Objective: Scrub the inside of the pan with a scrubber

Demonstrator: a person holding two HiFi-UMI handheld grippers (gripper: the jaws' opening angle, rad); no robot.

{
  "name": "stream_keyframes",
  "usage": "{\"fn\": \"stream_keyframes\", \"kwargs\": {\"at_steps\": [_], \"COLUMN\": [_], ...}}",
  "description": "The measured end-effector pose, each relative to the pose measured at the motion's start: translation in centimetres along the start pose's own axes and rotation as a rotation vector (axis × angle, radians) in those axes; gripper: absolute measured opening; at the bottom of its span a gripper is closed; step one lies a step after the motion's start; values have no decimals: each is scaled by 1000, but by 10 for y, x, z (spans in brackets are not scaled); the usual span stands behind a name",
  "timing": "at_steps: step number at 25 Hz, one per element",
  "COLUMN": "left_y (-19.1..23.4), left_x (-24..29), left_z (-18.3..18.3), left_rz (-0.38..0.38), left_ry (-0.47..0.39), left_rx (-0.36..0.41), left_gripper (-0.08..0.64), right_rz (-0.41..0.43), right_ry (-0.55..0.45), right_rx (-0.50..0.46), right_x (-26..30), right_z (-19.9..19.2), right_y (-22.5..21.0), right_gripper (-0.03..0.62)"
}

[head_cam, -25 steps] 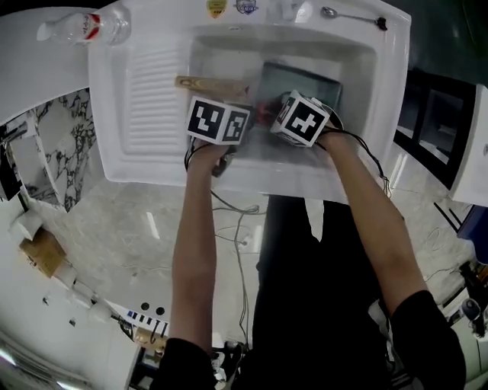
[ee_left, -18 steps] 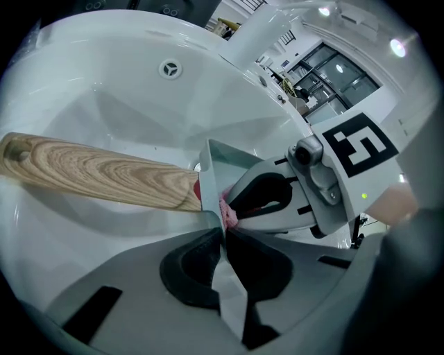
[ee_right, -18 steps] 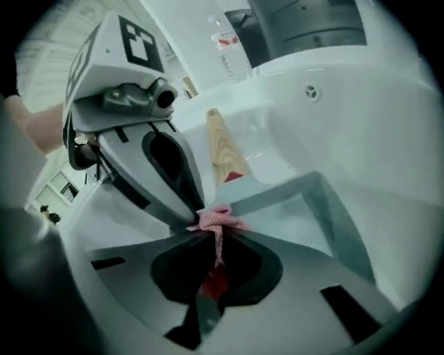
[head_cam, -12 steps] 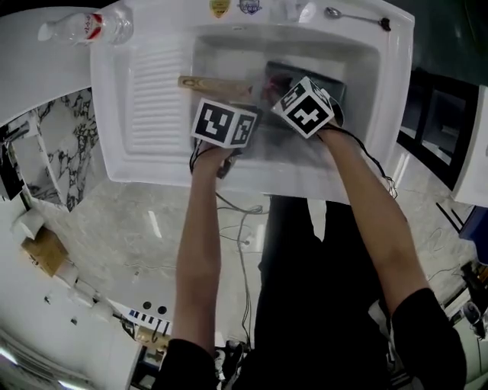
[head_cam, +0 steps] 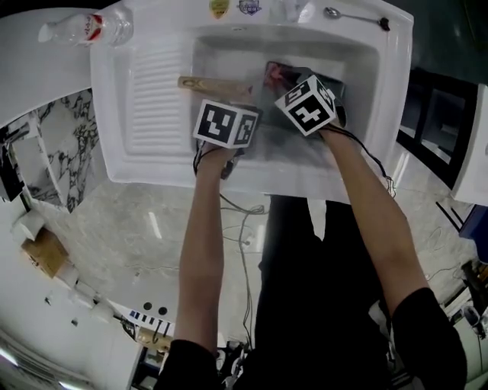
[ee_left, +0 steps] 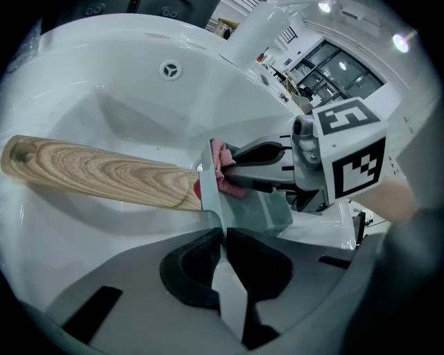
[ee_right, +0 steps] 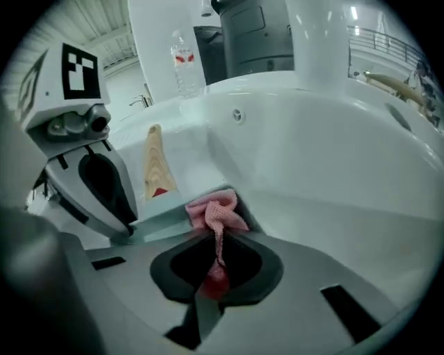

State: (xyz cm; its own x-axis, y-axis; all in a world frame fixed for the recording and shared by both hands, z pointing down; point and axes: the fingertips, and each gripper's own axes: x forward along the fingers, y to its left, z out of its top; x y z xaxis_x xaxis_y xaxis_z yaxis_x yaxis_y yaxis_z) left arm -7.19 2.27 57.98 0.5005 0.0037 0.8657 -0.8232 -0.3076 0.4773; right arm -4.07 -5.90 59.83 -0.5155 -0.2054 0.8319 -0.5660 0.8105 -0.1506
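A grey square pan [head_cam: 301, 71] with a wooden handle [head_cam: 213, 85] lies in the white sink basin [head_cam: 229, 49], its handle pointing left over the drainboard. My left gripper [ee_left: 223, 232] is shut on the pan's thin near wall [ee_left: 243, 208], just right of the handle [ee_left: 97, 173]. My right gripper [ee_right: 215, 239] is shut on a pink mesh scrubber [ee_right: 215, 211], which it holds against the pan's inside near the handle end [ee_right: 156, 166]. From the left gripper view the scrubber [ee_left: 220, 161] sits at the pan's rim. Both marker cubes hide the jaws in the head view.
A ribbed drainboard [head_cam: 156, 91] lies left of the basin. A plastic bottle [head_cam: 84, 27] lies on the counter at the far left, and a spoon [head_cam: 351, 15] rests on the sink's back ledge. The overflow hole [ee_left: 170, 69] is in the far basin wall. Cables trail on the floor.
My right gripper has moved away from me, farther across the pan, with the scrubber. The left gripper has shifted only slightly and keeps its hold.
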Motion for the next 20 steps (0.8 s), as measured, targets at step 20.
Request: {"fn": "stream_keyframes", "kwargs": {"at_steps": [20], "left_y": [0], "left_x": [0], "left_z": [0], "left_rz": [7], "left_ry": [4], "left_rx": [3], "left_gripper": [54], "right_rz": [188], "right_ry": [132], "right_rx": [-232], "right_x": [-19], "right_z": [-53], "right_y": [48], "right_gripper": [44]}}
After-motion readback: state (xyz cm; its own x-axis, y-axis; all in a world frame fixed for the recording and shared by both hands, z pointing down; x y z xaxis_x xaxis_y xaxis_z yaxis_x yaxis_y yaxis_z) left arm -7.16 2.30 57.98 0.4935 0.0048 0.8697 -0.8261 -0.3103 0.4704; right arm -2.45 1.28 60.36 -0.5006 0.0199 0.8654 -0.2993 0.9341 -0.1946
